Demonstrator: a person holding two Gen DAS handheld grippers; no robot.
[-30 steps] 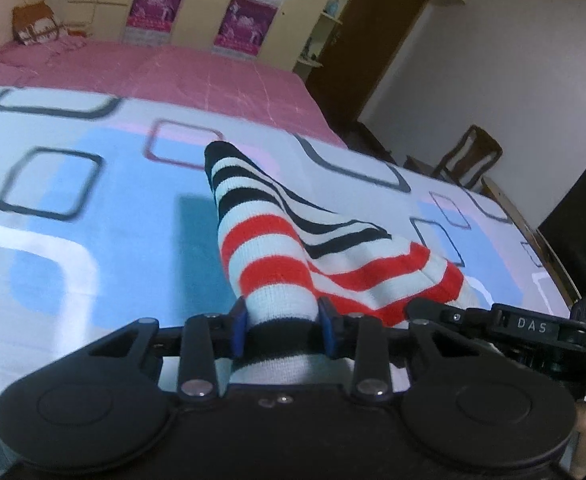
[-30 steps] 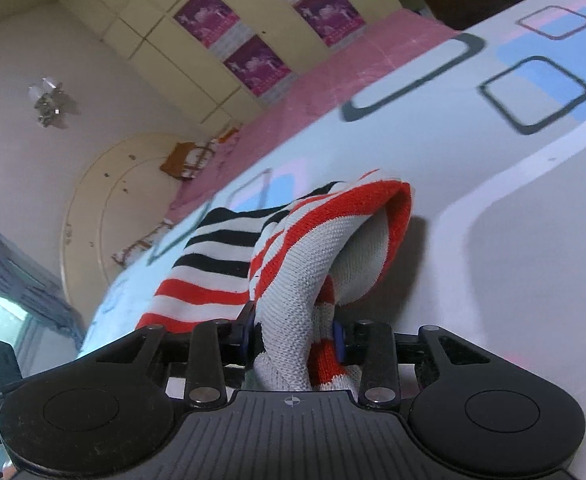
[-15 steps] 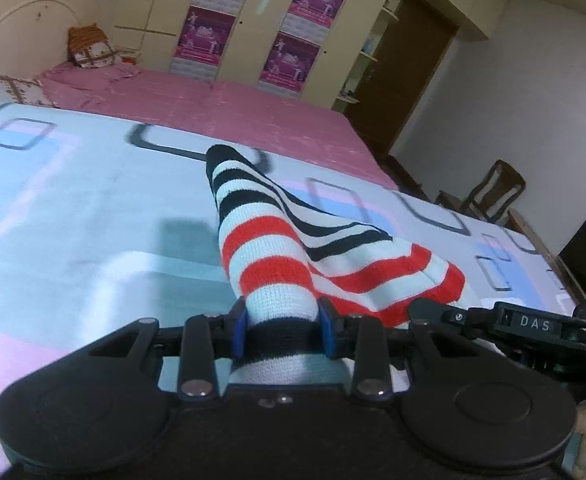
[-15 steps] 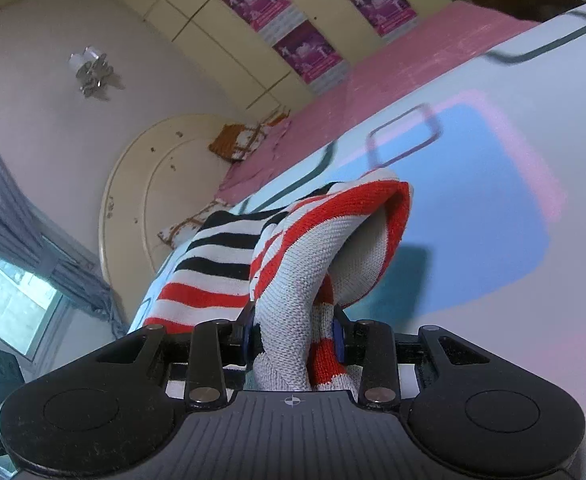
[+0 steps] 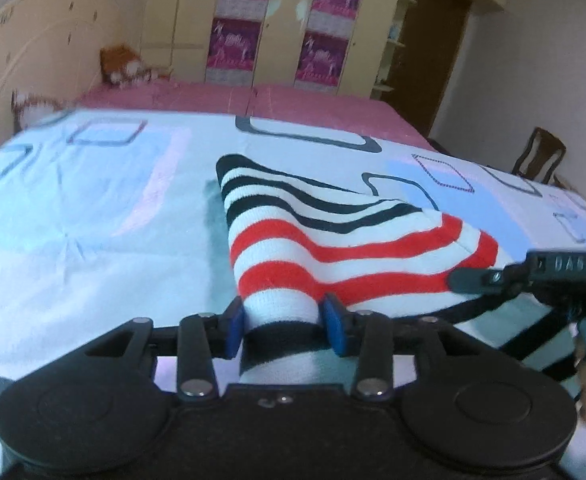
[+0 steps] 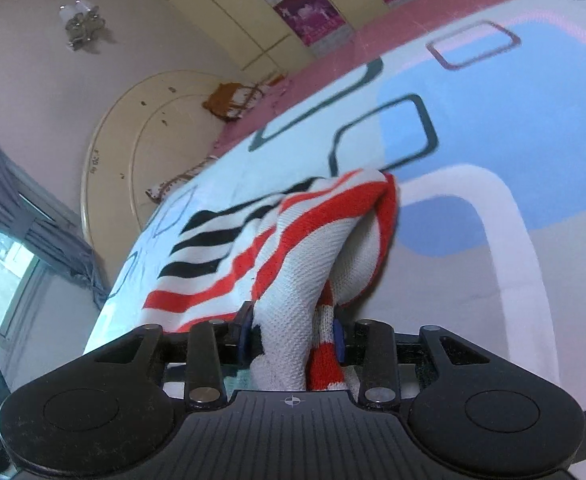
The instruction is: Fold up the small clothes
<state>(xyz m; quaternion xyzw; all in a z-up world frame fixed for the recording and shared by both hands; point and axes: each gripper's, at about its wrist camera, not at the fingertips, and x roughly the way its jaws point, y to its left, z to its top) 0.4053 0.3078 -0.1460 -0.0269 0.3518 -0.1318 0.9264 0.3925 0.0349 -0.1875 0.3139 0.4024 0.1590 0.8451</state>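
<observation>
A small knit garment (image 5: 333,248) with red, black and white stripes lies partly raised over the patterned bed sheet (image 5: 93,220). Its black hem sits between the blue pads of my left gripper (image 5: 285,326). Those jaws are opening, and a thin gap shows at the right pad (image 5: 335,328). My right gripper (image 6: 293,340) has a bunched fold of the same garment (image 6: 301,264) between its pads. Its jaws are starting to open, but the cloth still fills the gap. The right gripper's black frame (image 5: 557,270) shows at the right edge of the left wrist view.
The sheet covers a wide bed with a pink cover (image 5: 293,108) behind it and a rounded headboard (image 6: 133,152) at the far left. Beyond the bed are wardrobe doors with posters (image 5: 237,40), a wooden chair (image 5: 541,156) at the right and a curtained window (image 6: 5,248).
Both grippers have swept sideways across the bed with the garment, which now lies lower and flatter on the sheet. The left pads stand slightly wider apart than before.
</observation>
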